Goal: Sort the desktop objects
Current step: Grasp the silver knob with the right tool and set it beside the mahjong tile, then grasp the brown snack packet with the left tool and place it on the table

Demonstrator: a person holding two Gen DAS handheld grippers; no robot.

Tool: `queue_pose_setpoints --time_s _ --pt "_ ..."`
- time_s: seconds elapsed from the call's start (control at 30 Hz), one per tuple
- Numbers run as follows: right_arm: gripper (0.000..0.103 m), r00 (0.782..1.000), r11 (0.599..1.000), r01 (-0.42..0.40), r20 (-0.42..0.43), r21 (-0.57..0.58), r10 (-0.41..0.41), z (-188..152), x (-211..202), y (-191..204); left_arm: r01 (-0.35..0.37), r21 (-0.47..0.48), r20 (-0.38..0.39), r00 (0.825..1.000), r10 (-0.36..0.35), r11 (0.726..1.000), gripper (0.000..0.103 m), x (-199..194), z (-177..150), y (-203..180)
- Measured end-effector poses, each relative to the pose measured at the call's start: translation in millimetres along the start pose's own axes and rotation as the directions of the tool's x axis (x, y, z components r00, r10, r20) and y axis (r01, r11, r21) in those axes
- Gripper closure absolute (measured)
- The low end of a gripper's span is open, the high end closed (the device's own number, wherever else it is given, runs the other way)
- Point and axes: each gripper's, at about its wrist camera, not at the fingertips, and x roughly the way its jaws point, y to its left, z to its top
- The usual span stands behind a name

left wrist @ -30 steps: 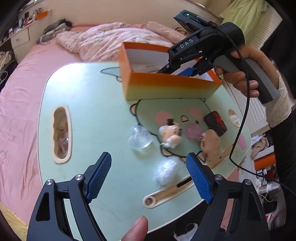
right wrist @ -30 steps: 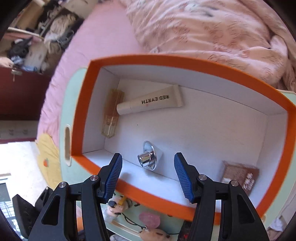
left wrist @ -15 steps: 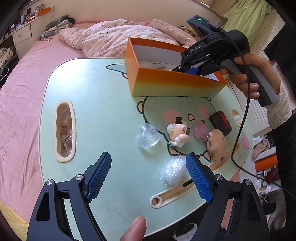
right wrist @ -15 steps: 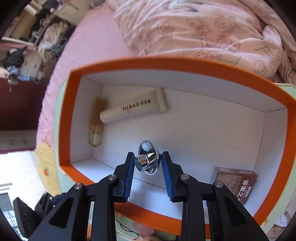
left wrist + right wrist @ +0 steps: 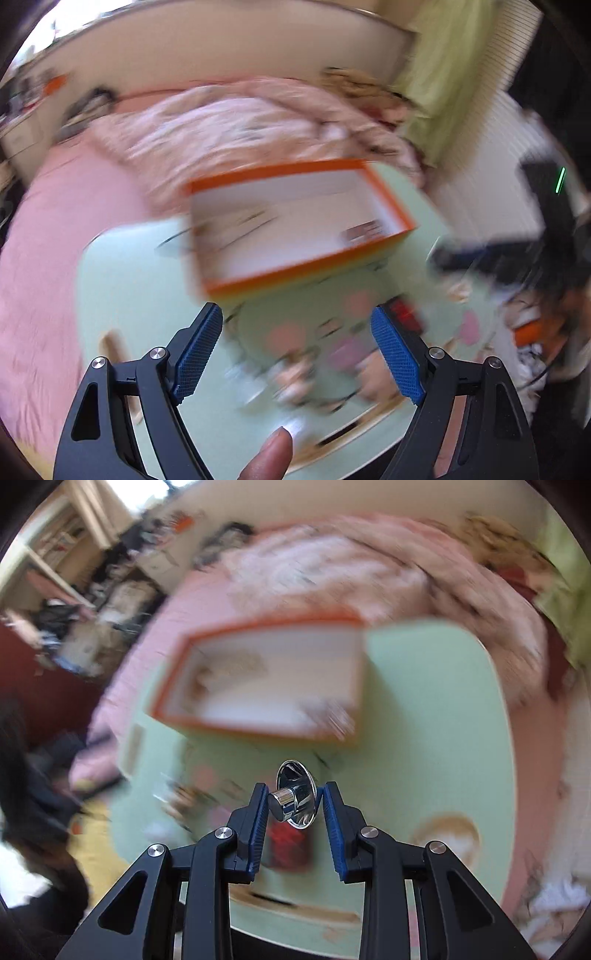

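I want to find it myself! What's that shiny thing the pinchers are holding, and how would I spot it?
Look above the pale green table, nearer you than the orange-rimmed box. The right gripper pinches a small chrome piece, a stubby cylinder on a flared round base. It is the only mirror-bright, sharply visible thing there; everything else is blurred.

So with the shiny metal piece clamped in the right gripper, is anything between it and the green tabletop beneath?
Nothing visible blocks it. The right gripper holds the metal piece above the green table, clear of the orange box; a blurred red item lies underneath.
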Motion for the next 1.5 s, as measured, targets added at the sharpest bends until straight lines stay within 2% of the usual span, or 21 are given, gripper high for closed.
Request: queue_pose_setpoints --time_s 0.07,0.17,0.23,0.3,0.4,0.5,0.7,0.83,0.9,0.97,1.0,1.07,1.13,1.2,1.27,1.3,1.4,1.43,1.47,1.5 --pt "0.074 0.999 0.999 0.021 -0.029 0.039 -0.02 -19.7 16.5 -13.8 0.002 0.027 -0.034 0.999 -0.001 1.0 0.02 17.1 28.2 -16.1" --pt "0.074 0.996 0.997 0.072 -0.062 0.027 -0.07 -32.7 34.5 -20.3 -0.009 0.056 -0.099 0.995 0.014 0.998 0.02 47.8 66.3 -33.5" --pt "0.074 0.995 0.997 0.073 -0.07 0.012 -0.072 -38.0 40.8 -18.0 0.028 0.043 -0.21 0.978 -0.018 0.999 0.02 83.3 87.5 -41.8" --pt "0.074 0.997 1.0 0.025 -0.072 0.013 -0.024 -39.4 42.0 -17.6 0.042 0.052 -0.29 0.957 -0.025 0.998 0.02 112.4 97.7 -48.3" --pt "0.073 0.999 1.0 -0.004 -0.043 0.009 0.005 -40.9 36.7 -15.2 -0.021 0.075 -0.349 0.936 0.046 0.997 0.02 146.6 104.0 -50.7" --pt "0.07 0.999 0.999 -0.033 -0.018 0.007 0.033 -41.3 30.8 -15.6 -0.042 0.071 -0.364 0.929 0.065 0.997 0.02 164.8 103.7 -47.6" --pt "0.067 0.998 0.998 -0.058 -0.019 0.008 0.058 -33.4 40.5 -18.0 0.061 0.041 -0.415 0.909 -0.039 0.997 0.02 182.1 98.2 -44.1" --pt "0.067 0.996 0.996 -0.087 -0.031 0.009 0.088 -29.3 52.4 -13.7 0.072 0.025 -0.418 0.907 -0.055 0.997 0.019 181.9 100.1 -40.6" --pt "0.067 0.995 0.995 -0.094 -0.031 0.015 0.095 -29.7 53.3 -12.8 0.035 0.045 -0.401 0.916 -0.014 0.998 0.018 180.7 99.6 -36.4" --pt "0.067 0.995 0.995 -0.096 -0.025 0.018 0.096 -30.2 52.3 -11.7 -0.046 0.105 -0.353 0.932 0.081 0.993 0.018 175.9 99.4 -32.4" --pt "0.067 0.995 0.995 -0.098 -0.022 0.02 0.099 -30.4 51.3 -11.5 -0.086 0.109 -0.336 0.934 0.118 0.99 0.018 171.9 100.1 -28.0" --pt "0.067 0.994 0.994 -0.104 -0.018 0.024 0.104 -30.8 49.8 -10.7 -0.167 0.115 -0.301 0.934 0.194 0.979 0.02 163.9 101.7 -19.3" --pt "0.067 0.994 0.994 -0.106 -0.014 0.028 0.107 -31.1 48.6 -9.8 -0.264 0.141 -0.257 0.921 0.293 0.954 0.02 157.5 105.5 -11.4" --pt "0.066 0.994 0.994 -0.104 -0.009 0.027 0.105 -31.4 48.4 -7.0 -0.221 0.091 -0.272 0.933 0.238 0.971 0.02 150.2 108.9 -0.7" --pt "0.066 0.99 0.99 -0.138 -0.025 0.009 0.138 -13.3 44.8 -56.9 -0.115 -0.001 -0.294 0.95 0.109 0.993 0.02 145.8 110.5 3.8" --pt "0.066 0.99 0.99 -0.141 -0.025 0.009 0.142 -12.8 43.4 -58.8 -0.059 -0.047 -0.304 0.952 0.042 0.997 0.02 144.7 111.5 4.3" --pt "0.065 0.989 0.989 -0.147 -0.027 0.01 0.147 -10.2 39.4 -64.3 -0.005 -0.078 -0.349 0.937 -0.023 0.997 0.021 159.0 108.8 -13.6" --pt "0.065 0.989 0.989 -0.147 -0.027 0.011 0.148 -10.4 36.8 -66.2 0.01 -0.087 -0.374 0.926 -0.042 0.996 0.032 163.4 105.9 -19.6" --pt "0.065 0.989 0.989 -0.147 -0.026 0.012 0.147 -12.5 33.0 -65.7 0.024 -0.097 -0.399 0.915 -0.06 0.995 0.038 167.7 103.1 -25.7" --pt "0.065 0.989 0.989 -0.148 -0.025 0.014 0.148 -14.6 28.1 -64.7 0.036 -0.105 -0.421 0.904 -0.077 0.994 0.039 171.9 100.3 -31.5"
